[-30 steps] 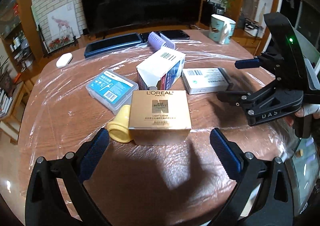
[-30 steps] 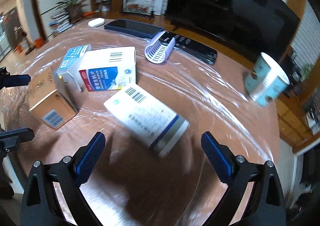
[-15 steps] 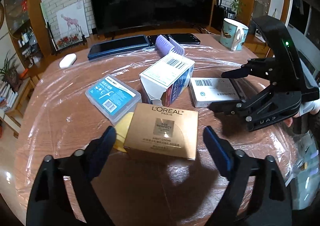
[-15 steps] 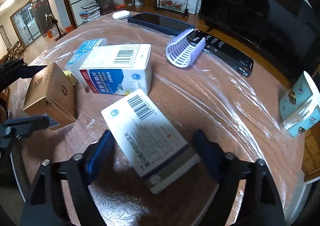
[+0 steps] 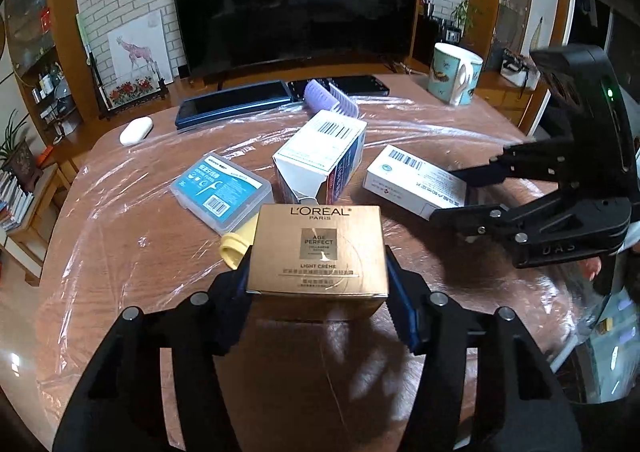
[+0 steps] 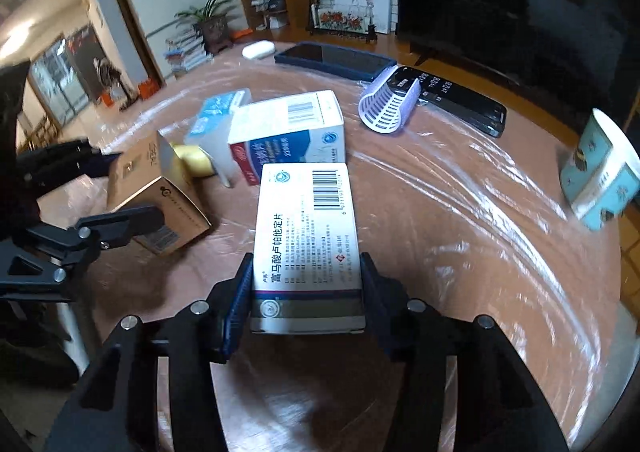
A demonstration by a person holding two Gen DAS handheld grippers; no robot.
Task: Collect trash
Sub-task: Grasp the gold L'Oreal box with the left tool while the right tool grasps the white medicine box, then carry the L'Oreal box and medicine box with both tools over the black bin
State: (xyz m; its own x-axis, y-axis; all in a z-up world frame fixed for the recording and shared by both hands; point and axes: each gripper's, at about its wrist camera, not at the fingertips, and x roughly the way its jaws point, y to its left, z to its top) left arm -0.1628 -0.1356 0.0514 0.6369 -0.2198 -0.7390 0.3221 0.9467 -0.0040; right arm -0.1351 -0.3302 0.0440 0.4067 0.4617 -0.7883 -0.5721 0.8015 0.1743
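Observation:
My left gripper (image 5: pixel 318 284) is shut on a gold L'Oreal box (image 5: pixel 318 252), both pads against its sides. My right gripper (image 6: pixel 306 288) is shut on the near end of a flat white medicine box (image 6: pixel 306 236). In the left wrist view the right gripper (image 5: pixel 460 192) shows at the right, around that white box (image 5: pixel 412 182). In the right wrist view the left gripper (image 6: pixel 116 188) shows at the left, around the gold box (image 6: pixel 160 196). An opened white-and-blue carton (image 5: pixel 320 160), a blue floss case (image 5: pixel 220 184) and a yellow cup (image 5: pixel 240 244) lie behind.
The round table (image 5: pixel 120 292) is covered in clear plastic film. At the back are a lilac hair roller (image 5: pixel 328 100), a dark tablet (image 5: pixel 236 104), a remote (image 5: pixel 352 86), a white mouse (image 5: pixel 136 130) and a teal mug (image 5: pixel 454 74). A TV stands behind.
Both grippers moved forward and closed: the left on the gold box, the right on the flat white medicine box. Both were open a second ago.

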